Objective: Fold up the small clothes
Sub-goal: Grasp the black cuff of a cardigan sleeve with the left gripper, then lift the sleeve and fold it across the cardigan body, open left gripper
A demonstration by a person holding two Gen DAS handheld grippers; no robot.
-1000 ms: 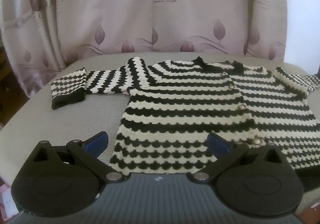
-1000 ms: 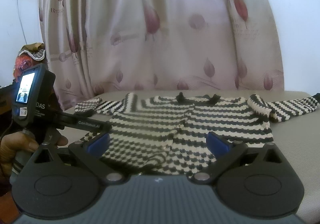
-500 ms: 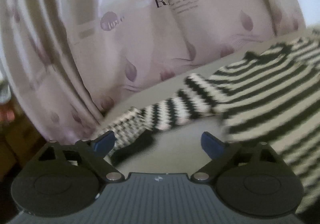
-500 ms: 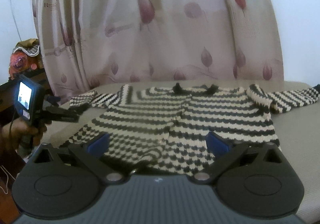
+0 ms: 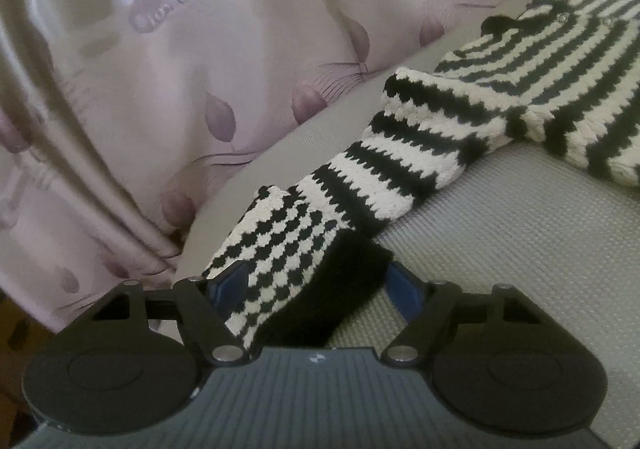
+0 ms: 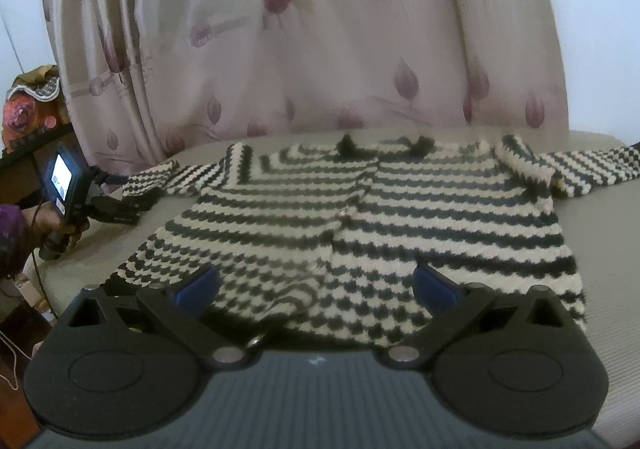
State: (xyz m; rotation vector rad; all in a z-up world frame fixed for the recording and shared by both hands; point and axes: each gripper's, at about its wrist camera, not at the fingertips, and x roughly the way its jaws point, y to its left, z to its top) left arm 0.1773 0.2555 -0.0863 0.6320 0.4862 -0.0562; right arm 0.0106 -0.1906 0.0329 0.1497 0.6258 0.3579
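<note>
The striped knit cardigan (image 6: 360, 217) lies flat and buttoned on the grey surface (image 5: 500, 249), sleeves spread to nine and three o'clock for folding, so the left gripper (image 5: 316, 285) is closing its fingers around the left sleeve's cuff (image 5: 304, 249), while the right gripper (image 6: 316, 285) waits spread over the hem.

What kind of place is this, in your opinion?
Probably a room in a home: a pink leaf-printed curtain hangs behind a grey padded surface, where a black-and-cream striped knitted cardigan lies spread.
</note>
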